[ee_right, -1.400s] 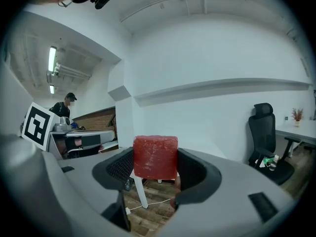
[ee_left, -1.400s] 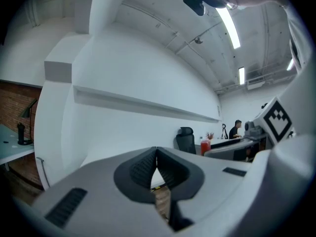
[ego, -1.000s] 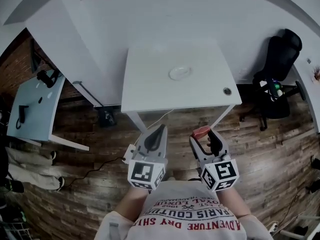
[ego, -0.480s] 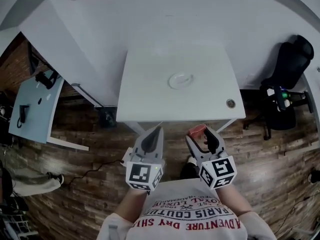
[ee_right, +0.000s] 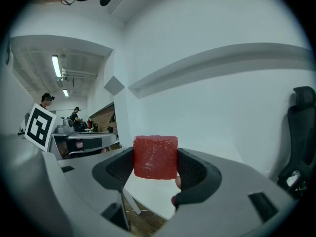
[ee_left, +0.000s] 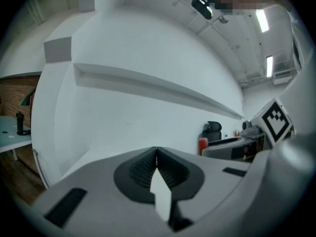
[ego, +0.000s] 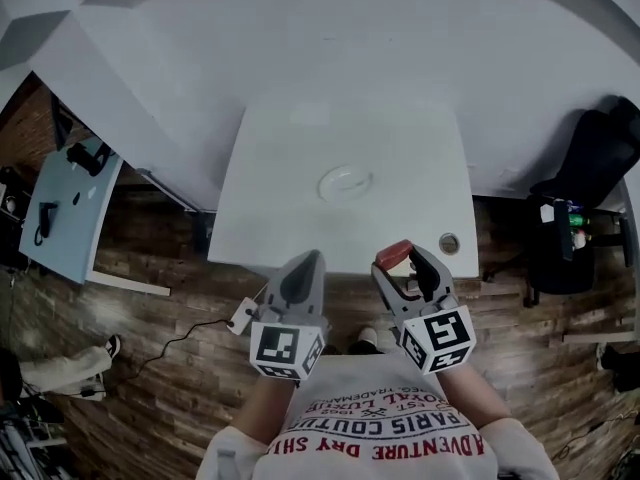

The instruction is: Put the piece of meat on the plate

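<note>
**Item 1. L gripper** point(ego: 306, 264): fingers point(ee_left: 140, 171) are pressed together at the tips, w/ nothing held betw. them. A narrow white slit is seen lower down betw. the dark ribbed pads. A marker cube point(ego: 286, 348) is carried at the rear.

**Item 2. R gripper** point(ego: 410, 268): fingers point(ee_right: 193, 171) are closed on the piece of meat point(ee_right: 155, 157). It is a red, squarish block, clamped on two opposite sides, w/ its top edge raised above the pads.

**Item 3. Plate** point(ego: 345, 181): white, round, shallow. It is set on the table ahead of both pairs of fingers, roughly betw. their two lines and well apart from the meat.

**Item 4. Table** point(ego: 270, 208): white, rectangular. In head view its near edge is met by both sets of fingertips, and the meat is seen over that edge. Height above the top cannot be judged.

**Item 5. Grommet hole** point(ego: 449, 242): round, set in the table top just to the right of the R fingers, near the corner.

**Item 6. Office chair** point(ego: 590, 163): black, placed far right of the R fingers, beside the table.

**Item 7. Second table** point(ego: 60, 213): grey-blue, far left of the L fingers. Small dark objects are laid on it, too small to identify.

**Item 8. Floor** point(ego: 150, 388): wood planks, seen below both grippers. A cable point(ego: 190, 330) is trailed across it, left of the L fingers.
</note>
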Tool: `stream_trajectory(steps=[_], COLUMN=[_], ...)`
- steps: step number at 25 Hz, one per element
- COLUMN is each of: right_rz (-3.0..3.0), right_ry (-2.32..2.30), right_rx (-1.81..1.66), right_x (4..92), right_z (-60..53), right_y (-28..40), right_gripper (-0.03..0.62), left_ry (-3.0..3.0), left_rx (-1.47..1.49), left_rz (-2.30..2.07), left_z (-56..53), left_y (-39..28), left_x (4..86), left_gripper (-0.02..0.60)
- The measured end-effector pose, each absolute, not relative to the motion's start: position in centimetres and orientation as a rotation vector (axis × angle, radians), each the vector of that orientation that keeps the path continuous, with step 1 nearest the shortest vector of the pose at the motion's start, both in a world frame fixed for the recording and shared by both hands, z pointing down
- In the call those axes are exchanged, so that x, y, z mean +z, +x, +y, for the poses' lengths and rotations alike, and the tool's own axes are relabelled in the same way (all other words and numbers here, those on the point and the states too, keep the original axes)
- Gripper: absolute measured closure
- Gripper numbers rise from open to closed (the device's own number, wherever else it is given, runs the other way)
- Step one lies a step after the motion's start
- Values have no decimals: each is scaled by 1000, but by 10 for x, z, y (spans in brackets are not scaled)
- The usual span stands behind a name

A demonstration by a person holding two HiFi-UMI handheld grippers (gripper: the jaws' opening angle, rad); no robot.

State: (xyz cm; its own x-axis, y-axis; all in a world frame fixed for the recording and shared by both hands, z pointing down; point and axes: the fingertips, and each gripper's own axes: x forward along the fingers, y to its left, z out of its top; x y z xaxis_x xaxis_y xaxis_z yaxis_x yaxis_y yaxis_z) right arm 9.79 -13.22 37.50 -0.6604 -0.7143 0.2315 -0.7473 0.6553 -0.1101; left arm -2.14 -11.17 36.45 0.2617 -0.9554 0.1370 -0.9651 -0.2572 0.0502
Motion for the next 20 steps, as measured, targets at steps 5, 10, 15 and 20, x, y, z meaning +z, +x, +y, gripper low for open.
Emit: stream_trajectory(steps=[5, 10, 15, 20], right_rz=[-2685, -2674, -2641, -2591], right_ry=[1202, 1190, 1216, 1232], right_rx=[343, 377, 400, 423], right_x=[388, 398, 408, 415], right_z=[-174, -212, -252, -293], right_y=[114, 110, 93, 61], right_gripper=[315, 315, 315, 315], left_ry=[2357, 2302, 2350, 2396], left_rx=[151, 176, 232, 229], left_rz=[-1829, -1852, -1861, -1806], left_z=[-145, -181, -221, -275], left_y=[-8, -21, -38, -62], left_x=[378, 391, 393, 396], left_gripper=[575, 575, 575, 575])
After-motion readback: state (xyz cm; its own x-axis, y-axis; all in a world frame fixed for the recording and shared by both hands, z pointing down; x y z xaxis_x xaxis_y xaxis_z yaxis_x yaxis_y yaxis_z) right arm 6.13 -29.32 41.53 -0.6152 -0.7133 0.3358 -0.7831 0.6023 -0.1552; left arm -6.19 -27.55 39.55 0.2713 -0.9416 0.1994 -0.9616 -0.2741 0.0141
